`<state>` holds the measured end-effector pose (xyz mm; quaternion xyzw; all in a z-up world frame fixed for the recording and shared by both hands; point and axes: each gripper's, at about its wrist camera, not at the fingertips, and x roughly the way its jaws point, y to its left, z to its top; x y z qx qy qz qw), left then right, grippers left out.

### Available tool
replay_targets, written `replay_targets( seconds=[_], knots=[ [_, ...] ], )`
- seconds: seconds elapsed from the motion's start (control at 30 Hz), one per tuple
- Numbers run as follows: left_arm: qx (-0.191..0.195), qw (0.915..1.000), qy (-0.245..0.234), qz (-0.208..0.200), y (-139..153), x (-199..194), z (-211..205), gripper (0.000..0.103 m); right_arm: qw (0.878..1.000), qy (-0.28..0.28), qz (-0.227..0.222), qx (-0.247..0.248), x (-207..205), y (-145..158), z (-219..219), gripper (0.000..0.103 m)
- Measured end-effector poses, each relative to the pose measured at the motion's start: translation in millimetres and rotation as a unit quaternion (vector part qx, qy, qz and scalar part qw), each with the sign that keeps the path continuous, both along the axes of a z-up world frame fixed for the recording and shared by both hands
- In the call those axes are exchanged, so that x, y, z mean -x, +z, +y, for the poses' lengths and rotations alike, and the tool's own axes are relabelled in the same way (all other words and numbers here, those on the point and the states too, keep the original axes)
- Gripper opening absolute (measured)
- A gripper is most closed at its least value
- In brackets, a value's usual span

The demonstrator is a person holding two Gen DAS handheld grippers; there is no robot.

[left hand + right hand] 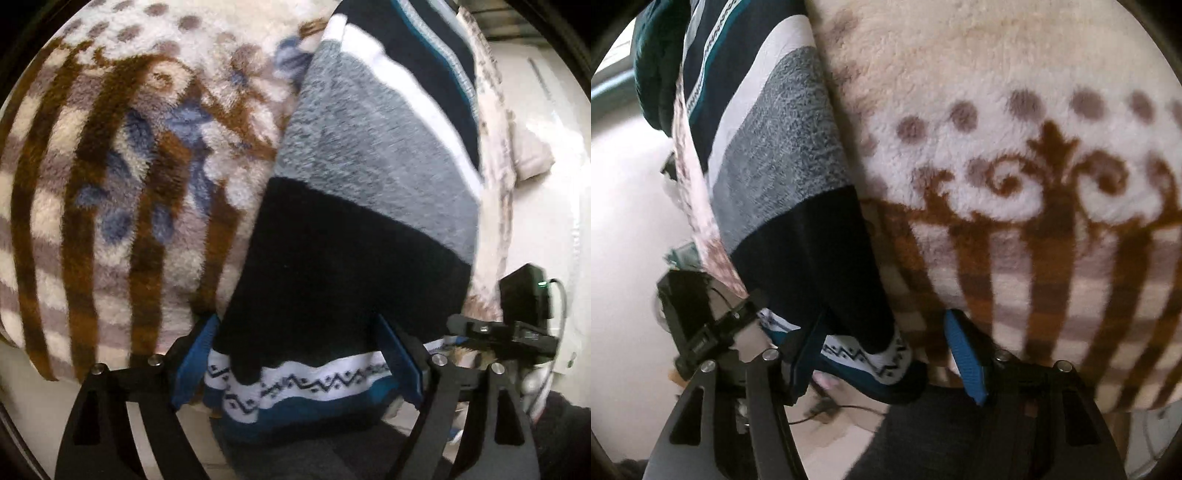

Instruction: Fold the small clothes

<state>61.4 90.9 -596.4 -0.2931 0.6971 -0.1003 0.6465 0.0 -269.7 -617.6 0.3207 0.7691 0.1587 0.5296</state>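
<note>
A small knit garment (351, 147) with navy, grey, white and teal bands lies along a fleece blanket (110, 166) with a brown pattern. Its zigzag-patterned hem (306, 384) hangs over the blanket's near edge. My left gripper (295, 332) is open, its blue pads standing either side of the hem's navy band. In the right wrist view the same garment (783, 147) runs up the left side of the blanket (1015, 184). My right gripper (888, 321) is open around the hem's corner (882, 358), with a gap to the right-hand pad.
The other gripper's black body shows at each view's edge (517, 325) (701, 332). A pale floor (546, 221) lies beyond the blanket's side. Dark grey cloth (942, 435) fills the bottom below the blanket edge. A cable (827, 408) lies on the floor.
</note>
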Motion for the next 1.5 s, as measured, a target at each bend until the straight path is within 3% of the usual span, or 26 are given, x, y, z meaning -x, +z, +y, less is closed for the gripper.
replay_targets(
  seconds=[0.03,0.07,0.1,0.17,0.23,0.5,0.7,0.87,0.97,1.13,1.23,1.3,1.37,1.4,1.43,1.47,1.5],
  knots=[
    [0.006,0.9999,0.005,-0.009,5,1,-2,0.059,1.000,-0.005,0.001,-0.006,1,-1,0,0.068],
    [0.009,0.9999,0.005,-0.010,7,4,-1,0.030,1.000,-0.008,0.000,-0.016,3,-1,0,0.065],
    [0.017,0.9998,0.006,-0.008,7,6,-4,0.020,1.000,-0.010,-0.003,-0.020,5,0,0,0.059],
    [0.024,0.9995,0.018,-0.011,11,9,-5,0.015,1.000,0.001,-0.001,-0.024,8,0,7,0.019],
    [0.036,0.9986,0.036,-0.013,17,8,-4,0.014,1.000,0.003,-0.013,-0.018,6,9,9,0.009],
    [0.096,0.9910,0.086,-0.036,65,1,18,0.013,0.996,-0.013,-0.064,-0.054,-2,70,5,0.007],
    [0.150,0.9759,0.127,-0.094,120,-53,27,0.013,0.988,-0.046,-0.126,-0.082,-56,133,-11,0.007],
    [0.176,0.9616,0.154,-0.144,134,-142,38,0.013,0.979,-0.074,-0.169,-0.082,-127,165,-10,0.007],
    [0.177,0.9558,0.162,-0.170,133,-209,44,0.013,0.974,-0.098,-0.192,-0.068,-191,169,-11,0.007],
    [0.180,0.9529,0.165,-0.180,119,-319,51,0.012,0.968,-0.132,-0.211,-0.040,-299,162,-3,0.007],
    [0.177,0.9565,0.155,-0.172,107,-378,55,0.012,0.965,-0.153,-0.212,-0.027,-365,157,2,0.007],
    [0.180,0.9595,0.156,-0.150,92,-411,60,0.016,0.963,-0.168,-0.210,-0.009,-411,150,2,0.007],
    [0.181,0.9610,0.160,-0.135,76,-438,67,0.039,0.965,-0.173,-0.196,-0.010,-444,139,5,0.011],
    [0.179,0.9611,0.164,-0.132,70,-449,71,0.059,0.966,-0.185,-0.181,-0.012,-464,130,6,0.012],
    [0.176,0.9612,0.168,-0.129,65,-459,75,0.067,0.965,-0.193,-0.174,-0.019,-472,124,6,0.017],
    [0.179,0.9598,0.172,-0.130,63,-462,77,0.067,0.964,-0.201,-0.171,-0.023,-482,119,5,0.034],
    [0.184,0.9578,0.176,-0.134,62,-465,81,0.067,0.961,-0.212,-0.174,-0.023,-491,118,3,0.042]
  ],
)
